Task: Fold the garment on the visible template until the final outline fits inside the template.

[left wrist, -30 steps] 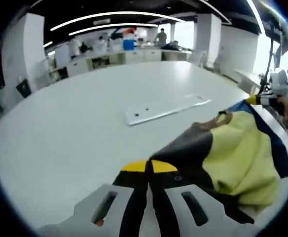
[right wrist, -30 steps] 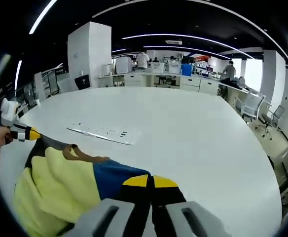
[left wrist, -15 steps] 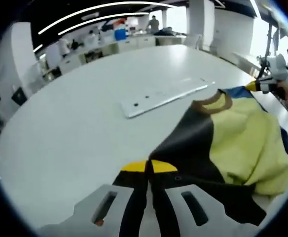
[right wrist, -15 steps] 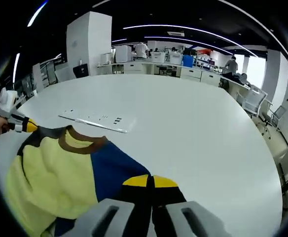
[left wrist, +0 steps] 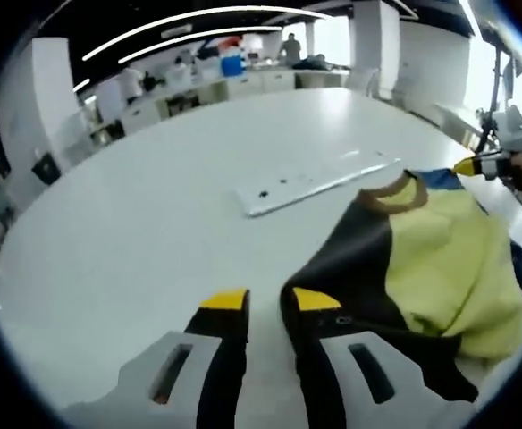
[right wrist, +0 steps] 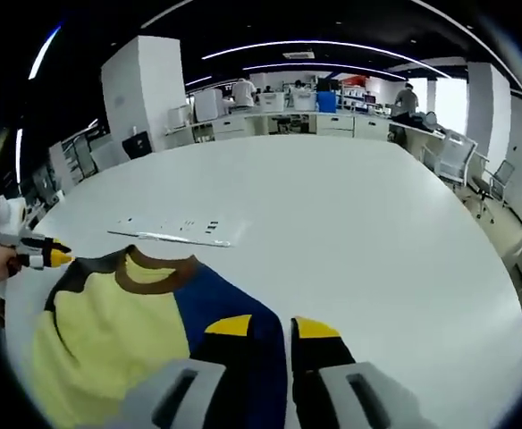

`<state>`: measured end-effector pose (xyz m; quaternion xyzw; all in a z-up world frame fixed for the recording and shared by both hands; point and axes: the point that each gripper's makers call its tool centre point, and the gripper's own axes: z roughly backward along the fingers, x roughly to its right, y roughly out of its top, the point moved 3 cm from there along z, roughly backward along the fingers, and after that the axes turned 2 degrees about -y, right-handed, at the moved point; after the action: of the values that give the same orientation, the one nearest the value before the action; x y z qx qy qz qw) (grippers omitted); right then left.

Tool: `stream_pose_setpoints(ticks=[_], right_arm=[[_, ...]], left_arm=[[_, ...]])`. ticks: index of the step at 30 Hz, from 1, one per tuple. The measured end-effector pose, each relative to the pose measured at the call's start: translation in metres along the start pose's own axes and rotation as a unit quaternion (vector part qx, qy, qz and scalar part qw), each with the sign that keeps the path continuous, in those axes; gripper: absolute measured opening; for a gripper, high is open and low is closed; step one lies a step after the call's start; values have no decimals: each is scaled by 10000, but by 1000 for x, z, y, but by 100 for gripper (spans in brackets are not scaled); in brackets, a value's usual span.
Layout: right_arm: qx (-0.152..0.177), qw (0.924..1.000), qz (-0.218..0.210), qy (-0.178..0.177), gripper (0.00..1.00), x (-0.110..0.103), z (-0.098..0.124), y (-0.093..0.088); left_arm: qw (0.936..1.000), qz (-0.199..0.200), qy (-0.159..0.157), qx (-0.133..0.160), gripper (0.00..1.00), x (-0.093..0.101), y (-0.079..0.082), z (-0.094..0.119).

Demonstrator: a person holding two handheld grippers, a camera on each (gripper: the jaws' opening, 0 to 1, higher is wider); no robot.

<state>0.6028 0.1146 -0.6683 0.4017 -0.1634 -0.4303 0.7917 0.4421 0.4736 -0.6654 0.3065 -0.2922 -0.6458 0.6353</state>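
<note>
- Garment (left wrist: pixel 440 259), a yellow shirt with black and blue panels and a brown collar, lies on the white counter (left wrist: pixel 145 214) in the left gripper view, to the right of the left gripper (left wrist: pixel 268 302). Its jaws stand spread, the right one just at the black shoulder edge.
- Beyond the collar lies a flat clear template (left wrist: pixel 319 181).
- In the right gripper view, the shirt (right wrist: pixel 118 331) lies left of the right gripper (right wrist: pixel 273 327), whose jaws are spread over the blue edge. The template (right wrist: pixel 173 234) lies beyond the collar.
</note>
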Motion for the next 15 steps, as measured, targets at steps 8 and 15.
stream_pose_setpoints(ticks=[8, 15], right_arm=[[-19, 9998, -48, 207, 45, -17, 29, 8], [-270, 9977, -187, 586, 64, -36, 51, -4]], left_arm=[[9995, -12, 90, 305, 38, 8, 1, 33], [9980, 125, -115, 614, 55, 27, -1, 52]])
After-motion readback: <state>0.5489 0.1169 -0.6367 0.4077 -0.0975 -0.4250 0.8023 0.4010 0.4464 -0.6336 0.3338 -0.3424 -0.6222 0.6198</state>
